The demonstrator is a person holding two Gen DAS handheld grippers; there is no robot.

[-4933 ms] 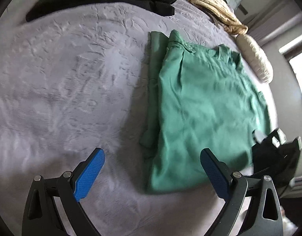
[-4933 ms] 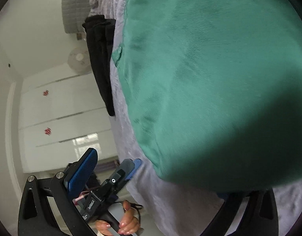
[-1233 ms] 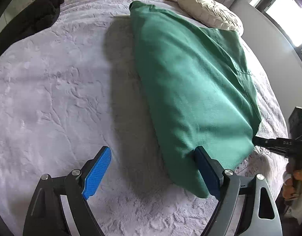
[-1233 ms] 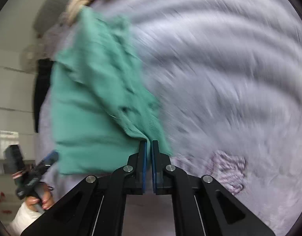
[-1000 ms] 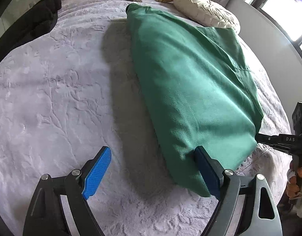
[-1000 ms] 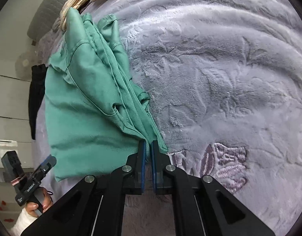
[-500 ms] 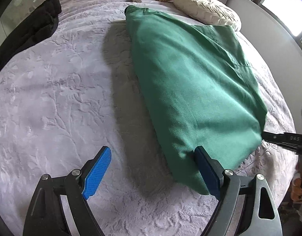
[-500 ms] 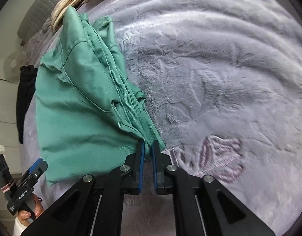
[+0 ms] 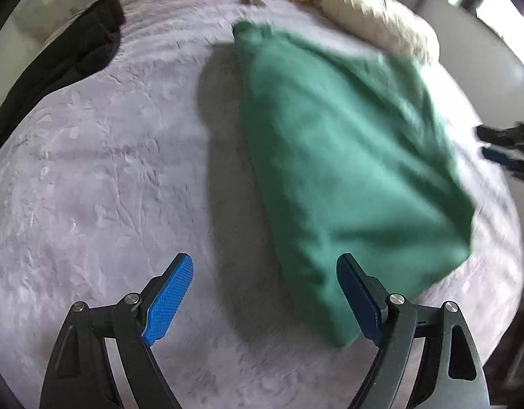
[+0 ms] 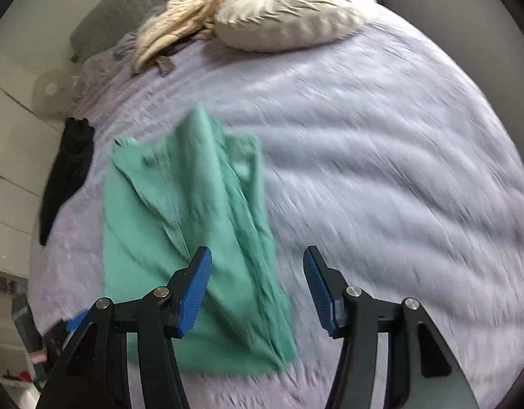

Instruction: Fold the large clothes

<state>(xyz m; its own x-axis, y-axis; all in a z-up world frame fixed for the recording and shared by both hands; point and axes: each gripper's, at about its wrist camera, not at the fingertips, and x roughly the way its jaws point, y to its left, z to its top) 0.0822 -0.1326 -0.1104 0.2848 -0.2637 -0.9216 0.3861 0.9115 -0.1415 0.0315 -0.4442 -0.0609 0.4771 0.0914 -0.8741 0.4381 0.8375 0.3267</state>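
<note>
A green garment (image 9: pixel 347 156) lies folded into a long wedge on the lilac bedspread (image 9: pixel 98 177). It also shows in the right wrist view (image 10: pixel 194 225), with loose layered edges along its right side. My left gripper (image 9: pixel 265 293) is open and empty, its right finger beside the garment's near corner. My right gripper (image 10: pixel 257 289) is open and empty above the garment's near right edge. The right gripper also shows blurred at the right edge of the left wrist view (image 9: pixel 504 153).
A black garment (image 9: pixel 64 68) lies at the bed's far left edge, also seen in the right wrist view (image 10: pixel 67 173). A cream pillow (image 10: pixel 292 10) and a beige bundle of cloth (image 10: pixel 180 17) lie at the head of the bed.
My right gripper has opened, let go of the green garment's edge and pulled back and up. The garment now lies flat on the bed. My left gripper stays open by its corner.
</note>
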